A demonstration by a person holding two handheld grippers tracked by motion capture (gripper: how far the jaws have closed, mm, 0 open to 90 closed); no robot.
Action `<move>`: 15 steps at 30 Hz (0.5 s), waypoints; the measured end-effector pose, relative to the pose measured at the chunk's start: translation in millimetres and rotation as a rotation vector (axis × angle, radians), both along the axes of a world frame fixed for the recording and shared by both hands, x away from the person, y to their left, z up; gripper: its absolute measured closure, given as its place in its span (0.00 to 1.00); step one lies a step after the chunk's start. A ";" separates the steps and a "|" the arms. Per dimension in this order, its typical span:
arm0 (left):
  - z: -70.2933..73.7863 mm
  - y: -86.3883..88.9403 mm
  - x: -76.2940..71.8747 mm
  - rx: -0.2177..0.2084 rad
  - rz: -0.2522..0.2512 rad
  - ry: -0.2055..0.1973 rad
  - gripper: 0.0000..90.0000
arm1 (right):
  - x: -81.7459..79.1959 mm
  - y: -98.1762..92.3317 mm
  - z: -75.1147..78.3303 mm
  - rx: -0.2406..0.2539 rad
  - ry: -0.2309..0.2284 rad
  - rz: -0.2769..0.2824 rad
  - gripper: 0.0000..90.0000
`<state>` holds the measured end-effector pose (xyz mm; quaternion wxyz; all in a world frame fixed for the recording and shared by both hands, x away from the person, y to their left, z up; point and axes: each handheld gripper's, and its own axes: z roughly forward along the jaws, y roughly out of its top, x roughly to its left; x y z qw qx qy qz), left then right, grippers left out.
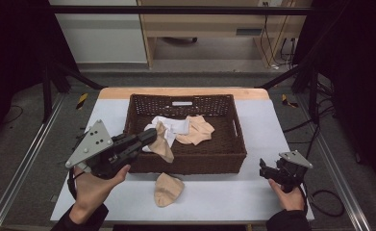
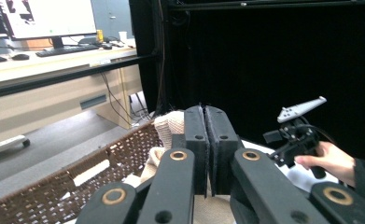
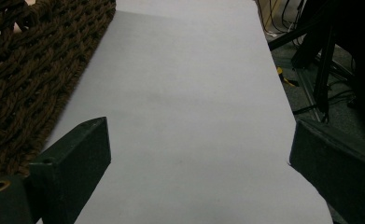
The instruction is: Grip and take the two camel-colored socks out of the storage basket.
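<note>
Left gripper point(image 1: 149, 138): its jaws are pressing tight together on a beige sock point(image 1: 162, 144), pinching the fabric at the tips; the person's left hand point(image 1: 95, 185) is holding it over the near-left corner of the basket, pointing toward the basket's middle.
Held sock: it is hanging from the closed jaws just inside the basket's near-left part, drooping down against the white cloth; in the left gripper view its ribbed cuff point(image 2: 169, 123) is peeking up beside the shut jaws.
Basket point(image 1: 224, 156): a dark brown woven one, sitting in the middle of the table, its long side facing the person.
Inside the basket: a white sock point(image 1: 172, 124) is lying toward the left-centre, and a second beige sock point(image 1: 198, 130) is lying just right of it, touching it.
Loose sock point(image 1: 168, 188): another beige one is lying flat on the table just in front of the basket's near wall, between the two hands.
Right gripper point(image 1: 267, 169): its jaws are standing wide apart with nothing between them; the right hand is resting it low at the table's near-right corner, well apart from the basket.
Table point(image 1: 253, 192): a white top, bare in front of the right gripper.
</note>
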<state>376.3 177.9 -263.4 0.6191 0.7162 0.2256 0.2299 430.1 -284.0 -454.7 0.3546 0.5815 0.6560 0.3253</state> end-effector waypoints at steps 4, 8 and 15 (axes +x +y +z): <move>-12.0 -1.9 -6.3 0.020 -0.021 0.020 0.97 | 0.0 0.2 -0.1 -0.001 0.000 0.001 0.06; -31.7 -9.4 -9.6 0.054 -0.050 0.058 0.97 | -0.2 0.4 -0.2 -0.002 0.001 -0.001 0.06; -61.7 -19.2 -4.4 0.102 -0.070 0.127 0.97 | -0.6 0.4 -0.1 -0.001 0.002 0.000 0.06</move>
